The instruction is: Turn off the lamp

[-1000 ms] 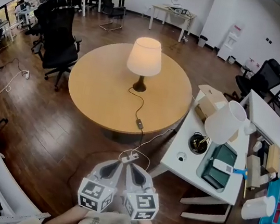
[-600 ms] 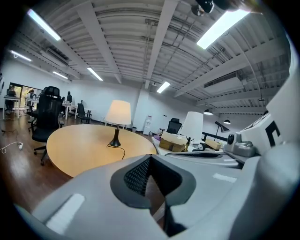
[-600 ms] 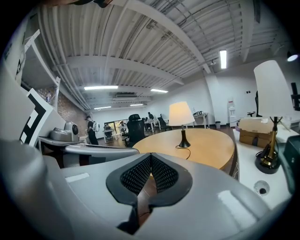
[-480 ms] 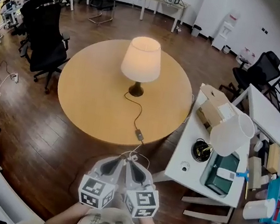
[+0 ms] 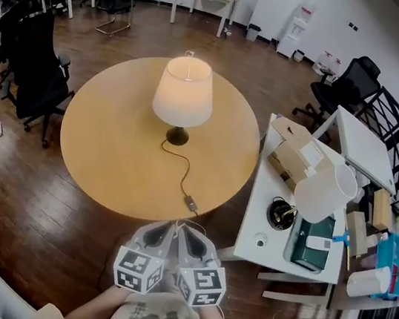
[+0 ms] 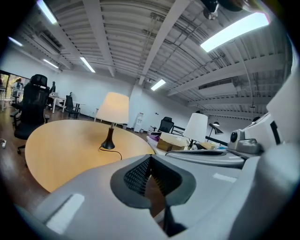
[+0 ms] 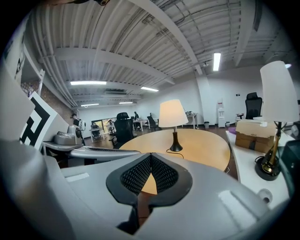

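A dark wooden floor (image 5: 63, 216) fills most of the head view. On it, left of centre, stands a big round table (image 5: 104, 147) with a pale wood top. A long white desk (image 5: 260, 202) runs down the right side of the frame, its corner close to the table's right edge. Black office chairs (image 5: 37, 73) stand at the left of the table, and more desks line the far wall at the top.

The lamp (image 5: 184, 92) stands upright on the round table, in the upper middle of the frame, a little beyond the table's centre. Its cream shade glows, so it is lit, and it rests on a small dark base. A second lamp with a white shade (image 5: 328, 189), unlit, stands on the white desk beside a cardboard box (image 5: 294, 156).

At the bottom centre the left gripper (image 5: 168, 227) and the right gripper (image 5: 187, 230) sit side by side, both pointing up the frame at the table's near edge. In each gripper view the two ribbed pads meet at the tips with nothing between them, so both are closed and empty.

A thin black cord (image 5: 177, 160) winds from the lamp's base down the frame to a small switch (image 5: 191, 205) lying at the table's near edge, just above the gripper tips and apart from them.
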### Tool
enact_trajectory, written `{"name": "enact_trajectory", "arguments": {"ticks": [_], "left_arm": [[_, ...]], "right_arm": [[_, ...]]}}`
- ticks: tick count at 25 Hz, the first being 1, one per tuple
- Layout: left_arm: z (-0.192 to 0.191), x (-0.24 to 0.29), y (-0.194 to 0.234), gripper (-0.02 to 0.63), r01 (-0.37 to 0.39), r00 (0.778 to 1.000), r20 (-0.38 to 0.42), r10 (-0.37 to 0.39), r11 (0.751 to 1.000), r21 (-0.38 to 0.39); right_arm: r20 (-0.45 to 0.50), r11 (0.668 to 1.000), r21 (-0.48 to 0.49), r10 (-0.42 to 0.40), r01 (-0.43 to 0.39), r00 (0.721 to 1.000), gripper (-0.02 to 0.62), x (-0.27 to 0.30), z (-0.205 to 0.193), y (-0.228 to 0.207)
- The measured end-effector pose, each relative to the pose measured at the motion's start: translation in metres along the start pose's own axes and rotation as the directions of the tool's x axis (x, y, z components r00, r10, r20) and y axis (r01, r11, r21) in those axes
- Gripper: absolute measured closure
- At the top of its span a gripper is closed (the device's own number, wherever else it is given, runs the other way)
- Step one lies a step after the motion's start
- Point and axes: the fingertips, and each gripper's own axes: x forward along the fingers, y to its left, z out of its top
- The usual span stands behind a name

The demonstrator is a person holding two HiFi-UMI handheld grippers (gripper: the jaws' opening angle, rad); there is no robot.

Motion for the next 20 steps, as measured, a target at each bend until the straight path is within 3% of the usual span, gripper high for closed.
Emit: {"name": "enact_trajectory", "arguments": {"ticks": [9, 20], "left_arm": [[-0.012, 0.042, 0.028, 0.606, 0.093, 0.993, -0.074, -0.09, 0.995, 0.032], [-0.052, 0.098, 0.04, 0.606, 0.163, 0.969, -0.192, -0.153, 0.986, 0.039]], "right_arm": [[-0.021, 0.994, 0.045, -0.1, 0.101, 0.995, 0.595, 0.037, -0.01, -0.027], [-0.062, 0.977, 0.115, -0.174, 0.18, 0.983, 0.595, 0.044, -0.038, -0.063]]}}
